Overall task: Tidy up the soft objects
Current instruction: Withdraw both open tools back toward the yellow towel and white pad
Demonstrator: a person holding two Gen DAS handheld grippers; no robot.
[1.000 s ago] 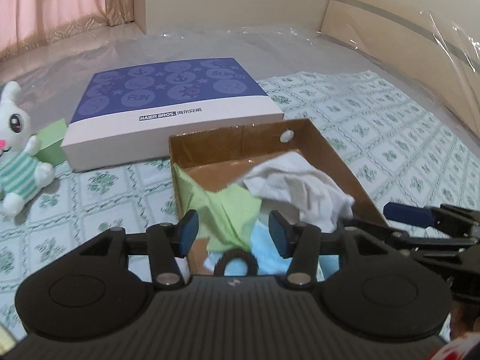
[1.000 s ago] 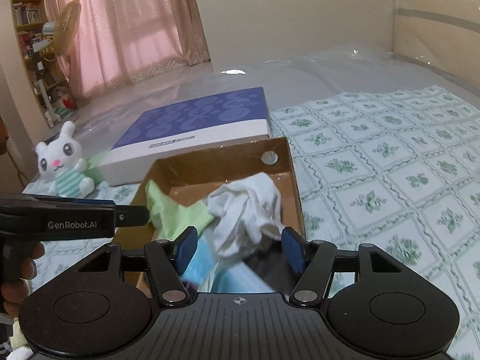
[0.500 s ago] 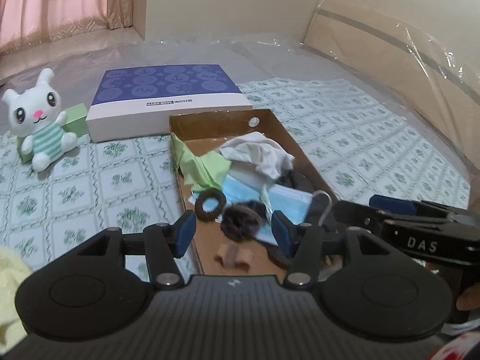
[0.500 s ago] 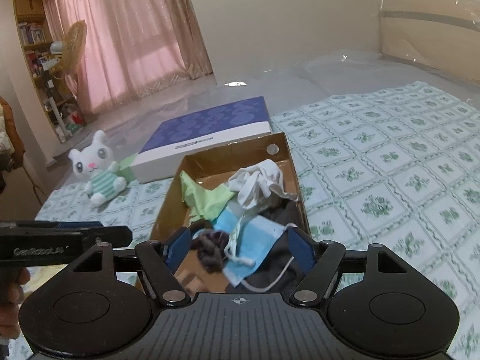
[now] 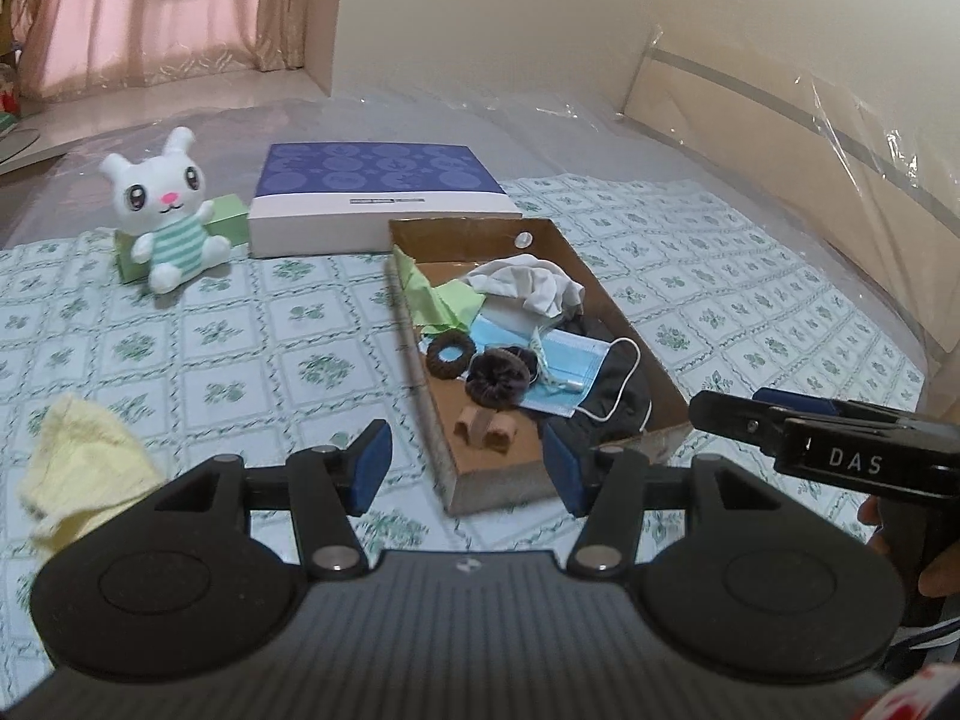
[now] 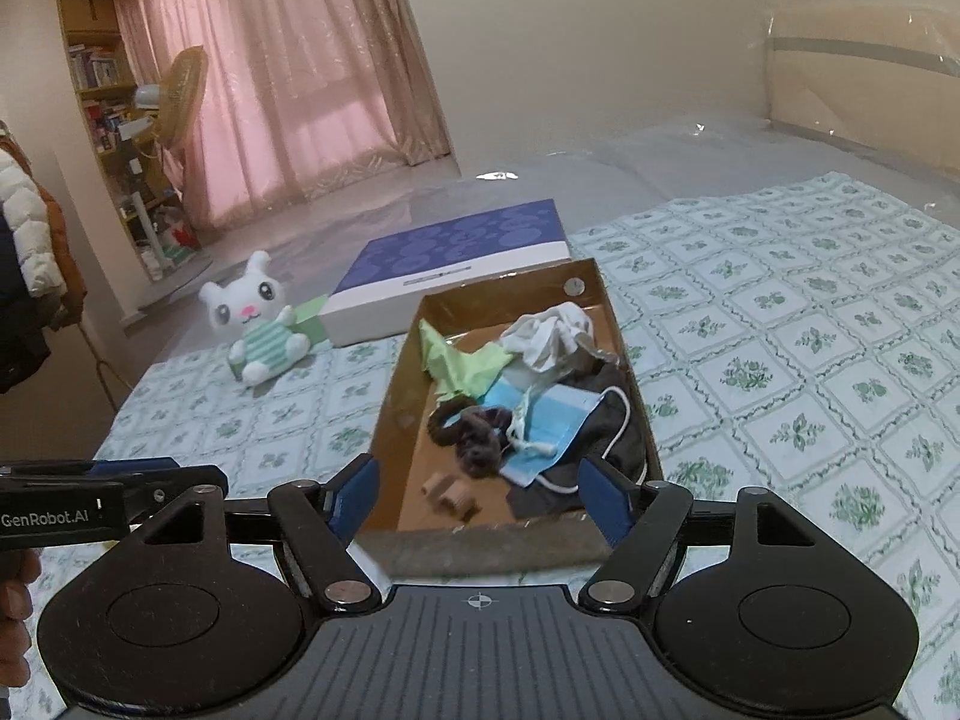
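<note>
Soft objects fill the far half of an open brown cardboard box [image 5: 624, 324] on a bed spread with a green-and-white floral cloth [image 5: 240, 330]: a crumpled white cloth [image 5: 528, 285], a light green cloth [image 5: 441, 300] against the left wall, a pale blue face mask [image 5: 555, 369] with white ear loops, two dark brown hair scrunchies [image 5: 495, 378], a dark garment [image 5: 618, 396] under the mask and a small tan piece [image 5: 486, 426] on the bare floor of the box.

Both hand-held grippers hang above the near end of the box. The left gripper [image 5: 465, 468] has its blue-padded jaws apart with nothing between them. The right gripper [image 6: 477, 495] stands wider; its jaws have just been opening, and they too are empty, framing the box's near wall.

Outside the box, a pale yellow towel [image 5: 84, 468] lies crumpled on the cloth at the near left, and a white plush rabbit in a green-striped shirt [image 5: 165, 210] sits well apart at the far left against a small green block [image 5: 225, 225], beside a flat blue-and-white carton [image 5: 378, 192].

The sorting looks mostly done, to judge by the heap already inside. The towel and probably the rabbit are what remain.
</note>
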